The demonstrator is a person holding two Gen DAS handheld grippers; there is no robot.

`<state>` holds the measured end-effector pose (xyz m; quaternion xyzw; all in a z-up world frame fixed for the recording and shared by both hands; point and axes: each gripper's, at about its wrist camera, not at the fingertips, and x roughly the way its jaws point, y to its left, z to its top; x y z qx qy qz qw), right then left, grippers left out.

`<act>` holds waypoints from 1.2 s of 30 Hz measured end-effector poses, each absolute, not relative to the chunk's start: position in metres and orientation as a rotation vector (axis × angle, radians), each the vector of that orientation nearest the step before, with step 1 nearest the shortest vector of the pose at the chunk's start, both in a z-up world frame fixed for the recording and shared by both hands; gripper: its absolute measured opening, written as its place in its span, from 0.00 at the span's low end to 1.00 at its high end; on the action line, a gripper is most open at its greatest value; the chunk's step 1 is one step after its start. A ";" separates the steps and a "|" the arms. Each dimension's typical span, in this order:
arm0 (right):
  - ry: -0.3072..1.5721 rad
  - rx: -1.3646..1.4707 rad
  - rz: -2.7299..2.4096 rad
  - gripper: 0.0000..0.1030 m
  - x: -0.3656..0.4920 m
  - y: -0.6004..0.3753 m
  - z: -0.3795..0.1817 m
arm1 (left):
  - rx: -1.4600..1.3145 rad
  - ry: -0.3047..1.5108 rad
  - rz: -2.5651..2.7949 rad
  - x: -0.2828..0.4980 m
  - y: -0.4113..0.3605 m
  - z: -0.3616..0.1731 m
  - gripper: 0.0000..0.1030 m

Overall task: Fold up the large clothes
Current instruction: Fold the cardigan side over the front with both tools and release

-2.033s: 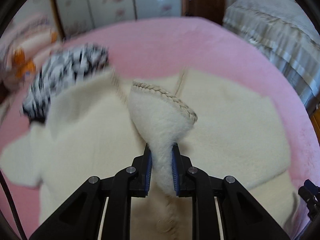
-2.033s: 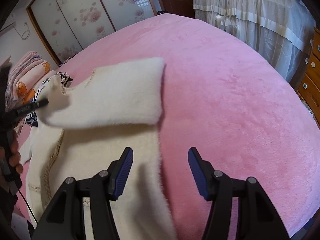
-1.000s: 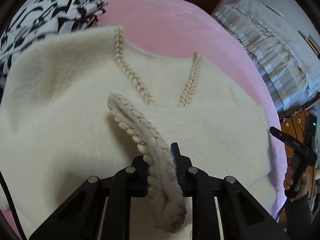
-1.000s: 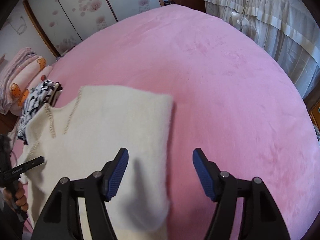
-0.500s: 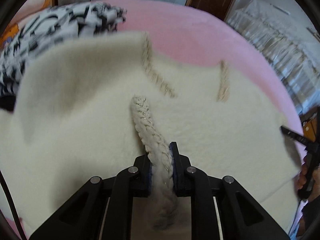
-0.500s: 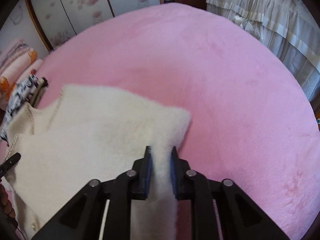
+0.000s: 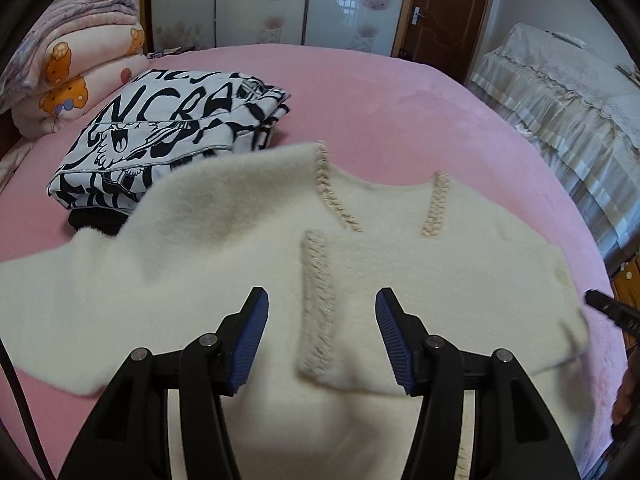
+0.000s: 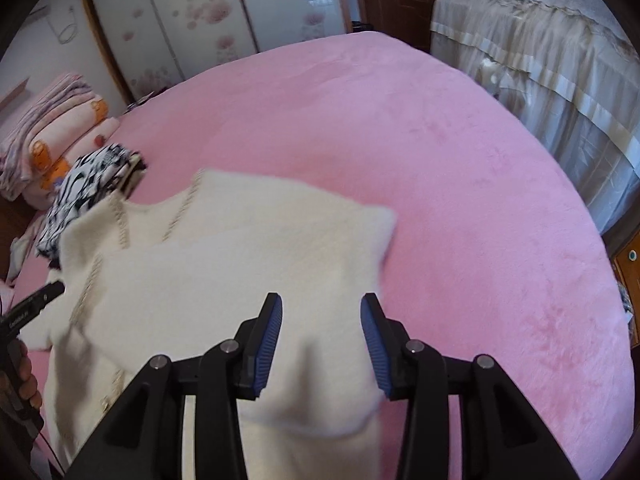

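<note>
A fluffy cream cardigan point(image 7: 224, 248) with braided trim lies flat on the pink bed point(image 7: 360, 92). One sleeve point(image 7: 440, 280) is folded across its chest, the braided cuff point(image 7: 318, 300) between my left fingers. My left gripper point(image 7: 320, 336) is open just above the cuff, holding nothing. In the right wrist view the cardigan point(image 8: 224, 272) lies at lower left. My right gripper point(image 8: 322, 340) is open over the fold of the sleeve at the shoulder, holding nothing.
A folded black-and-white printed garment point(image 7: 172, 132) lies beyond the cardigan at the left. Stacked pink quilts point(image 7: 68, 68) sit at the far left. A draped bed point(image 8: 540, 52) stands to the right. Pink bedspread point(image 8: 460, 200) stretches to the right of the cardigan.
Both grippers have opened and let go of the sleeve: the left released the braided cuff, the right released the fold at the shoulder. The sleeve now lies flat across the cardigan.
</note>
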<state>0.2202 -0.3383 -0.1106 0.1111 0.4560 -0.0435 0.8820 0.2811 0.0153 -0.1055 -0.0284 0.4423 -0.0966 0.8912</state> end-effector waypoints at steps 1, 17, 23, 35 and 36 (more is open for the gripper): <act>0.961 0.221 -0.074 0.40 0.218 -0.325 -0.113 | -0.066 0.921 -0.216 0.276 0.009 -0.105 0.53; 1.022 -0.006 -0.024 0.39 0.217 -0.228 -0.168 | -0.085 1.047 -0.144 0.268 -0.014 -0.175 0.30; 1.015 0.029 -0.187 0.01 0.188 -0.320 -0.164 | -0.087 1.053 -0.160 0.270 -0.010 -0.175 0.30; 1.003 0.022 -0.333 0.29 0.174 -0.339 -0.168 | -0.029 1.065 -0.154 0.276 -0.023 -0.174 0.42; 1.005 0.024 -0.337 0.29 0.174 -0.338 -0.168 | -0.028 1.067 -0.154 0.275 -0.024 -0.173 0.44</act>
